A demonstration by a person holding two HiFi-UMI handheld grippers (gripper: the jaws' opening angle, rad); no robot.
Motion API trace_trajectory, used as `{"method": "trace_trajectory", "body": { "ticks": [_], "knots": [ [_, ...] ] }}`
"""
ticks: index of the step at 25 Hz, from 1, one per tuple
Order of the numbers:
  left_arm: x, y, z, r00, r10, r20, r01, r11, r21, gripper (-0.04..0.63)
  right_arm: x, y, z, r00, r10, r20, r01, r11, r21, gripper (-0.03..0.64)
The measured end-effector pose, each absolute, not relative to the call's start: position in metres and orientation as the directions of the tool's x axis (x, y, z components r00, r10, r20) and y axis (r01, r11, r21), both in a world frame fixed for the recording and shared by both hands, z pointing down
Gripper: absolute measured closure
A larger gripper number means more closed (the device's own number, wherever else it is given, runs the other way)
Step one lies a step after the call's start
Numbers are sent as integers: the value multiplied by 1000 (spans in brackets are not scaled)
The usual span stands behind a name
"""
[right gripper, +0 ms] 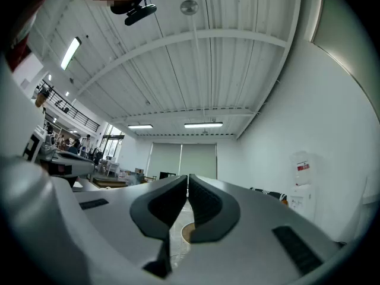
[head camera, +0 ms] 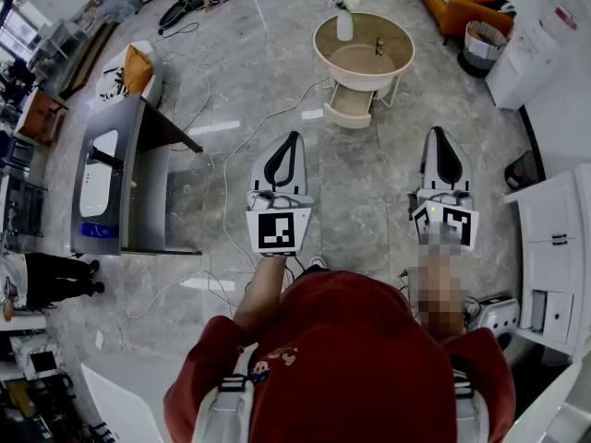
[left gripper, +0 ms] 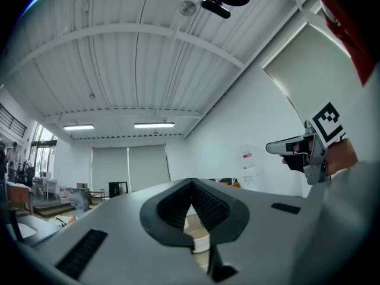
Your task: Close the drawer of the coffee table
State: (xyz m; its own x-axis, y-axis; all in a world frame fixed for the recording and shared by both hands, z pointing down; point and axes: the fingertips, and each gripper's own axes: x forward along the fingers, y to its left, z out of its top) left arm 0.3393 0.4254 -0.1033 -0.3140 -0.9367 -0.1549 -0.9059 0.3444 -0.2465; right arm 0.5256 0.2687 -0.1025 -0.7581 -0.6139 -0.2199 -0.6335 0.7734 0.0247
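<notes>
Both my grey left gripper (head camera: 294, 137) and grey right gripper (head camera: 440, 133) are closed on nothing, well short of the round beige coffee table (head camera: 403, 63), whose pale drawer (head camera: 351, 106) stands pulled out toward me. The red-and-white wall label (right gripper: 303, 166) is too small to read.
</notes>
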Motion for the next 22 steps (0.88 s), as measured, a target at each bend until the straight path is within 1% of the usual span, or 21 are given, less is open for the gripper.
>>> {"method": "trace_trajectory", "body": {
  "ticks": [3, 6, 9, 12, 16, 17, 20, 22],
  "knots": [
    [343, 426, -102, -314, -938, -145, -909, 341, -240, 581, 530, 270, -102, -757, -617, -217, -637, 770, 32, 591],
    [344, 430, -97, -325, -942, -91, -914, 337, -228, 581, 530, 272, -100, -757, -617, -214, -636, 771, 31, 591],
    [345, 433, -101, -318, -937, -143, -910, 344, -231, 583, 528, 276, -97, -761, -616, -203, -634, 773, 30, 591],
    [343, 440, -95, -323, -939, -116, -915, 341, -216, 583, 522, 284, -95, -771, -603, -204, -621, 783, 36, 590],
    [334, 450, -91, -336, -937, -94, -911, 349, -220, 581, 506, 302, -96, -790, -569, -228, -600, 794, 99, 589],
    [332, 452, -90, -340, -936, -92, -910, 352, -219, 581, 502, 304, -96, -791, -568, -227, -598, 796, 95, 589],
    [320, 459, -95, -340, -929, -143, -904, 365, -222, 583, 490, 308, -95, -784, -577, -228, -603, 796, 58, 589],
    [310, 466, -92, -352, -930, -109, -903, 368, -222, 581, 479, 311, -94, -781, -581, -227, -604, 796, 41, 589]
  ]
}}
